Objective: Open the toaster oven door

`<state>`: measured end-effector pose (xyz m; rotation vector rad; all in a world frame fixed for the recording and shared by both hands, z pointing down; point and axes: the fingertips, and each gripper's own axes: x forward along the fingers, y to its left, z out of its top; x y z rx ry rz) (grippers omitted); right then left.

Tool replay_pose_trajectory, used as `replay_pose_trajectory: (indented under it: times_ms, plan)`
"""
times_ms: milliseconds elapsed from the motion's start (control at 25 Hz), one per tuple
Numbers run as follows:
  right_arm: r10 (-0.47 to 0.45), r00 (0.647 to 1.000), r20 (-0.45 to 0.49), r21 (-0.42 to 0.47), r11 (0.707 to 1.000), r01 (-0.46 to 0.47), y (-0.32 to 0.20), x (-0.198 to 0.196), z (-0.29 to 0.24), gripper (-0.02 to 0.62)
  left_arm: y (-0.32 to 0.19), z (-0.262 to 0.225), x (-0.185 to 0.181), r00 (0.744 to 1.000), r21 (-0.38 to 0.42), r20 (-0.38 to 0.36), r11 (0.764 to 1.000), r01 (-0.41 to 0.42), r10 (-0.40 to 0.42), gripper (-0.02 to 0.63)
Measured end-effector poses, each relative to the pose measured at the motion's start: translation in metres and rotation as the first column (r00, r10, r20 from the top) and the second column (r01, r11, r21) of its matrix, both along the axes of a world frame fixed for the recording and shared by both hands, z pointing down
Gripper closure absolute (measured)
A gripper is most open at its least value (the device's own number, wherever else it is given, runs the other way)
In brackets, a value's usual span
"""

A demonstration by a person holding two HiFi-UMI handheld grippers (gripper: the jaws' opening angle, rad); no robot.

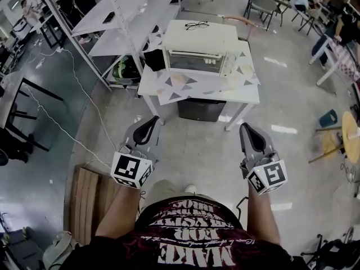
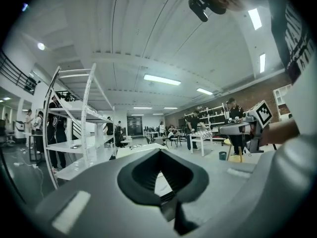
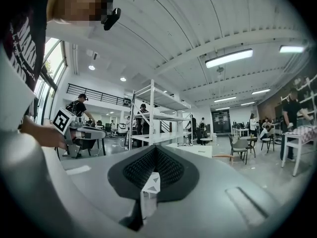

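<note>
Grey polished floor [image 1: 197,145] underfoot, a big open workshop all round, with a white shelving rack [image 1: 112,16] off to the left and wooden boards [image 1: 87,201] down at the lower left. Straight ahead stood a white table [image 1: 147,86] under a cloth with grey triangles [image 1: 185,86], and a dark box [image 1: 201,109] sat beneath it. The toaster oven [image 1: 199,54] sat on that cloth, cream-coloured, its glass door facing the person and shut, with a pair of glasses [image 1: 196,25] lying on top.

Both grippers hung well short of the table, over bare floor. The left gripper [image 1: 152,121] had its dark pads meeting at the tips, nothing between them. The right gripper [image 1: 247,128] was the same: tips together, empty, touching nothing.

Each marker cube [image 1: 130,170] showed black-and-white squares. The person's dark shirt [image 1: 191,246] carried white print. The big word read MAKE, and the rest could not be made out.
</note>
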<state>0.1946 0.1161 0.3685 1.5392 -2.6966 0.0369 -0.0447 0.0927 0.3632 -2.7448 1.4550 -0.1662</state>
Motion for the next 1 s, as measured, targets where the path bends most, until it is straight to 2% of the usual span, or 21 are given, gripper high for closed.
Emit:
replay_pose_trajectory:
  times_ms: [120,280,440,1000]
  plan:
    - [-0.011,1.000,0.001,0.008,1.000,0.011,0.001,0.000,-0.001,0.571,-0.002,-0.004,0.001,1.000,0.016,0.010,1.000,0.010,-0.010,0.604]
    - [-0.013,1.000,0.017,0.002,1.000,0.012,0.004,0.000,0.003,0.571,-0.001,-0.011,0.012,0.999,0.050,0.031,0.999,-0.019,0.018,0.604]
    - [0.002,1.000,0.028,0.001,1.000,-0.002,-0.001,0.003,0.004,0.571,-0.007,-0.013,0.017,0.999,0.050,0.037,0.998,-0.040,0.038,0.604]
    - [0.009,1.000,0.026,-0.023,1.000,-0.009,-0.047,-0.024,0.009,0.571,-0.056,-0.002,-0.004,0.998,0.042,0.025,0.997,-0.059,0.058,0.605]
